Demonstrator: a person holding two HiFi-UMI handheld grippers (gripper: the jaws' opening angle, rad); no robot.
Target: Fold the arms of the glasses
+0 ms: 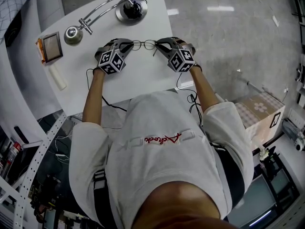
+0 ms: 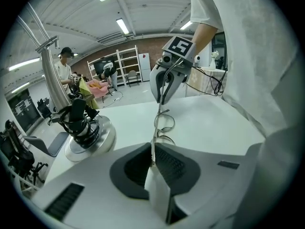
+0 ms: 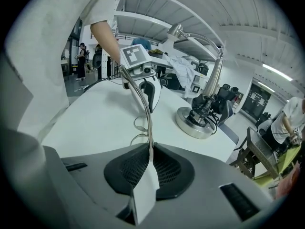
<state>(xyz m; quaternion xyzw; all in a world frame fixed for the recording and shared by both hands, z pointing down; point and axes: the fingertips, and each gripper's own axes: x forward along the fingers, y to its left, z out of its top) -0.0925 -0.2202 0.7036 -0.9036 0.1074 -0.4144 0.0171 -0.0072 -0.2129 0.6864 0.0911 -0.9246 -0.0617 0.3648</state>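
Both grippers are on the thin wire-framed glasses (image 1: 144,44), over the white desk (image 1: 143,80) at the upper middle of the head view. The left gripper (image 1: 127,45) has its fingers (image 2: 171,163) pinched shut on one arm's tip. The right gripper (image 1: 160,45) has its fingers (image 3: 167,168) clamped likewise on the other arm, lenses strung between them.

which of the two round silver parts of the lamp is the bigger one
The lamp base at the table's far edge, with the black joint on top. The lamp head, at the lamp arm's other end, is clearly smaller.
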